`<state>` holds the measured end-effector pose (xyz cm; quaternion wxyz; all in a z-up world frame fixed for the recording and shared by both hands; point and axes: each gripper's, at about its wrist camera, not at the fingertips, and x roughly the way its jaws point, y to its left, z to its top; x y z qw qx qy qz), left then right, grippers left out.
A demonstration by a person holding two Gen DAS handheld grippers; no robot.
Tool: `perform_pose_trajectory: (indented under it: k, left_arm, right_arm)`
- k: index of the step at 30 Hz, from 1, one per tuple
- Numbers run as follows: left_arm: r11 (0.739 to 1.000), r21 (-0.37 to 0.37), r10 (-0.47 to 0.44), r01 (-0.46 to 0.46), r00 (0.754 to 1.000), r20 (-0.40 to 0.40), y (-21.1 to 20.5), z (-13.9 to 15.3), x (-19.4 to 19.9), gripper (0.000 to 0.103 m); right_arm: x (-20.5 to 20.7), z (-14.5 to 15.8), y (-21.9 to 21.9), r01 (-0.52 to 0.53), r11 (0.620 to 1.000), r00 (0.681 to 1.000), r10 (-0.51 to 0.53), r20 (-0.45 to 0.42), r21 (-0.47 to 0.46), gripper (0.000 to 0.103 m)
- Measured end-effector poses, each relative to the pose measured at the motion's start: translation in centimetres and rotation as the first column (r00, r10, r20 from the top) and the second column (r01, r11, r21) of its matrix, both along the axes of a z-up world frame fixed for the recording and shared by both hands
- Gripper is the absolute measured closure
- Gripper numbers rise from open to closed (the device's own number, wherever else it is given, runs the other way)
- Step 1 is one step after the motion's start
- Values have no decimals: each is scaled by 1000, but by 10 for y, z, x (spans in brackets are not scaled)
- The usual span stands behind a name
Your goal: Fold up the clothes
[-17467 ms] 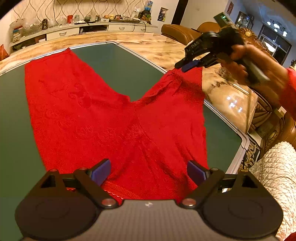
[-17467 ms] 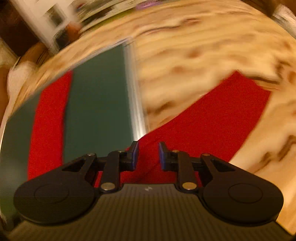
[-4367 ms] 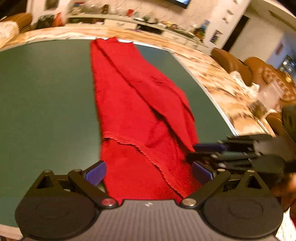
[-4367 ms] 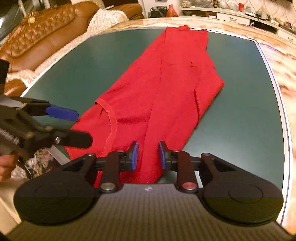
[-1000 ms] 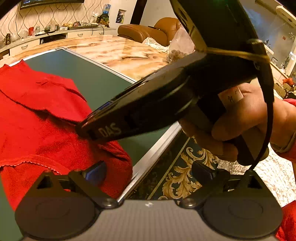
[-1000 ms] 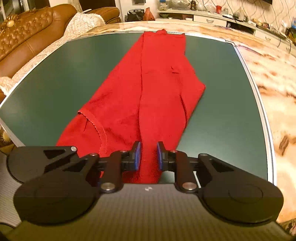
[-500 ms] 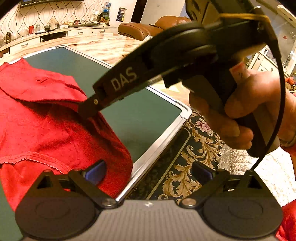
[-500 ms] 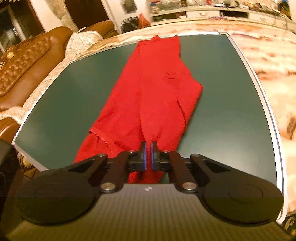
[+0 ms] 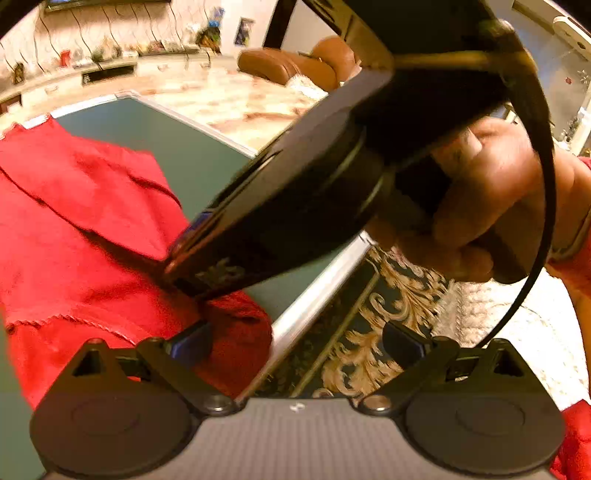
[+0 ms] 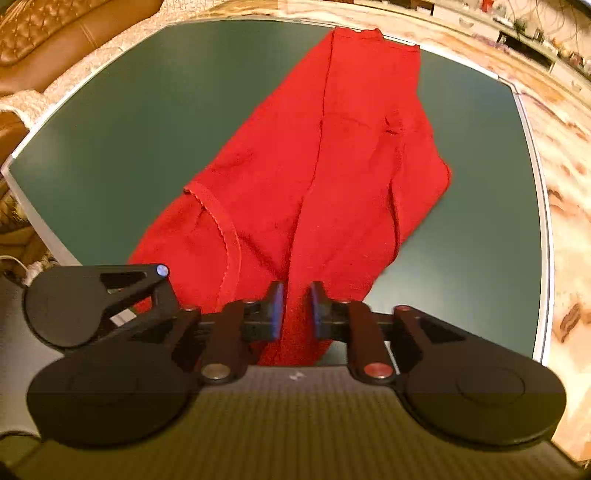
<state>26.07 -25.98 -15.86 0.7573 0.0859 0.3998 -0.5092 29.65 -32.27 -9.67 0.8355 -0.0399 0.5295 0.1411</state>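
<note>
Red trousers (image 10: 332, 155), folded lengthwise, lie on the green table (image 10: 147, 122) with the legs pointing away and the waistband (image 10: 225, 229) near me. My right gripper (image 10: 295, 310) has its blue pads narrowly apart with the near waist fabric between them. In the left wrist view the trousers (image 9: 74, 229) lie at left, and the right gripper (image 9: 280, 206) crosses the frame, its tip on the cloth. My left gripper (image 9: 295, 343) is open wide at the table's near corner, its left pad against the cloth edge.
The table's metal edge (image 9: 317, 291) runs beside the left gripper, with a patterned rug (image 9: 369, 332) below. A brown leather sofa (image 10: 48, 29) stands at the far left. A marble surface (image 10: 569, 147) borders the table on the right.
The right gripper's pads, pressed together half a second ago, now stand slightly apart with cloth between them. It has tilted down and closer over the left gripper. The left gripper stays open.
</note>
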Motion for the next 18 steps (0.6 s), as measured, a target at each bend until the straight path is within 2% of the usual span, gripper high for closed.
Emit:
perform_pose_trajectory:
  k: [2,5,7,10,12,14,16,18]
  left_arm:
    - [998,-68,17,-19,1000,-22,3,9,9,2]
    - [993,-119,21,-25,999,-37,0,15,22,2]
    - [995,-99,14,-15,1000,-11,-10,13,31,2]
    - [996,-84,14,-16,1000,-26,-23,3,45,2]
    - [998,-61,26,-28,999,-32,-27,-6,52,2]
    - [997,-61,34,-37,999,-37,-30,-15,61,2]
    - [997,-71,34,-37,999,-38,-29,-16,60,2]
    - [997,-70,35,-37,999,-35,-28,-18,59,1]
  right_arm:
    - [8,15,-7,8,999,999,-10,44,50,76]
    - [36,23,-12,4,996,994,-13,108,87,75]
    - [63,13,-11,-16,998,994,9,111,60,75]
    - [93,-13,-4,-77,997,995,79,67,-31,75]
    - [99,-29,2,-112,993,992,113,51,-29,72]
    - [96,-31,12,-166,983,983,171,73,-78,72]
    - [95,-30,14,-191,978,979,197,56,-89,69]
    - [99,-26,10,-199,979,979,201,26,-43,68]
